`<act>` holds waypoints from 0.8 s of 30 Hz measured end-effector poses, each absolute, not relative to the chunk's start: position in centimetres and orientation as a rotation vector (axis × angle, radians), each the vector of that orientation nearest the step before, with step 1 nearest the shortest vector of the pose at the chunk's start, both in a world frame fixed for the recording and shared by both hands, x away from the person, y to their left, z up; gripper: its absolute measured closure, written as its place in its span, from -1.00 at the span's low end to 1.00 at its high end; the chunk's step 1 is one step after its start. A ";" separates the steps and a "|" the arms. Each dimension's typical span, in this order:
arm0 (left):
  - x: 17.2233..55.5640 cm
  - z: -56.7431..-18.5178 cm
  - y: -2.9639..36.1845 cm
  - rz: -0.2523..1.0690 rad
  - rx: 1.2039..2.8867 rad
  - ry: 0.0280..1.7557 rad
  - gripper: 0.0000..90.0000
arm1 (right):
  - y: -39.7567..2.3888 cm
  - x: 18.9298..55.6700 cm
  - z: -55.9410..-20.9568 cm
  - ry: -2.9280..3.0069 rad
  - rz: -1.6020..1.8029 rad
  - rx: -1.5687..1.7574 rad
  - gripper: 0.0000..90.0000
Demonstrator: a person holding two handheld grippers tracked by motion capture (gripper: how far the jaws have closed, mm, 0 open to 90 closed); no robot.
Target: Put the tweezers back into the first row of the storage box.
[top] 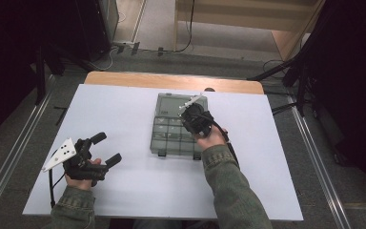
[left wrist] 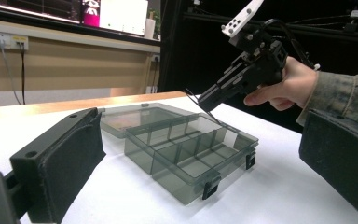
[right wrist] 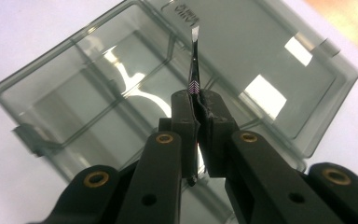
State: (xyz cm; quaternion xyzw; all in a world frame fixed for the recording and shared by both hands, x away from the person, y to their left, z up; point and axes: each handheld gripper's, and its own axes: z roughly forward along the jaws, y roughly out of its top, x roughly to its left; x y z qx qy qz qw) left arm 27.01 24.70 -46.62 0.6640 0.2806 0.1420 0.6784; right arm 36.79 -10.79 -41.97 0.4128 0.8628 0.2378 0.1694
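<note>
A white worktop carries a smoky clear plastic box that lies open near the middle, a little toward the far edge. Its lid is folded back flat toward the far edge, and the tray with its dividers faces the near edge, with 2 black latches on its near wall.

The right gripper hangs over the box, tilted down toward it, held by a hand in a green sleeve that comes in from the near edge. Its jaws are pressed together on thin metal tweezers. In the right gripper view the tweezers stick out beyond the jaws and their tip shows against the lid, near the hinge line. In the left gripper view the tip points down at the far part of the tray; whether it touches the plastic cannot be told.

The left gripper rests low by the near left corner of the worktop, well apart from the box. Its 2 jaws stand wide apart with nothing between them and point toward the box. The grey plate on it faces the left edge. In the left gripper view the box and the right gripper lie between its spread jaws, farther off.
</note>
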 end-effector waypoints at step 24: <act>27.1 -46.7 24.7 0.318 1.495 0.630 -1.00 | -11.2 39.0 -43.6 2.456 0.747 1.203 0.38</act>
